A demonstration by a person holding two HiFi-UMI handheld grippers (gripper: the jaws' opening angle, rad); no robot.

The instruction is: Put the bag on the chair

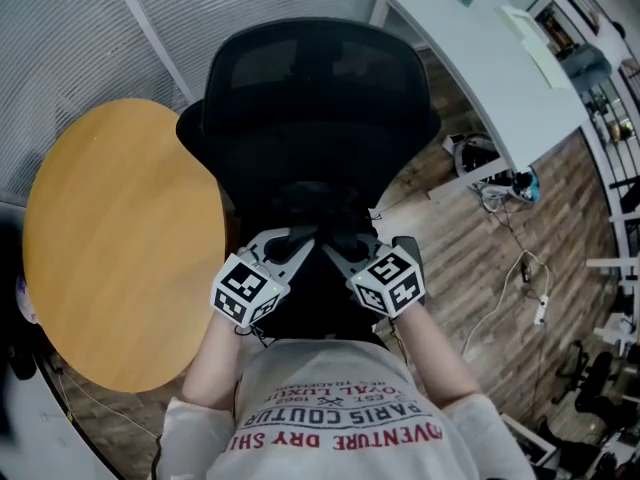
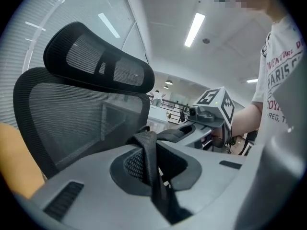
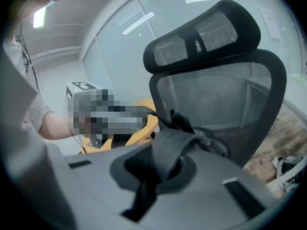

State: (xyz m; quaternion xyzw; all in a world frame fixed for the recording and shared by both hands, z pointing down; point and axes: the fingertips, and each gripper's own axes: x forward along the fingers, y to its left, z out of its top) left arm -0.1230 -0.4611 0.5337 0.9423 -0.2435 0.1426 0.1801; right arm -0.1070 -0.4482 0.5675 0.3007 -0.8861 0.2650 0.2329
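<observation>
Chair: black mesh office chair (image 1: 320, 88) – its backrest and headrest (image 2: 96, 56) face the person.
Bag: black bag (image 1: 318, 203) hangs over the chair's seat, in front of the backrest, between the two grippers; it is dark against the dark seat, so I cannot tell whether it touches the seat.
Left gripper: left gripper (image 1: 298, 240) is at the seat's front edge, on the chair's left as the head view shows it; its fingers are clamped on the left strap (image 2: 147, 152), a flat black webbing band that runs up out of the jaws.
Right gripper: right gripper (image 1: 338, 250) is just beside the left one, also at the chair's front – its fingers are pressed together on the right strap (image 3: 165, 155).
Round wooden desk: round wooden desk (image 1: 120, 248) stands just left of the chair.
White desk: white desk (image 1: 480, 58) stands to the right of the chair, behind it.
</observation>
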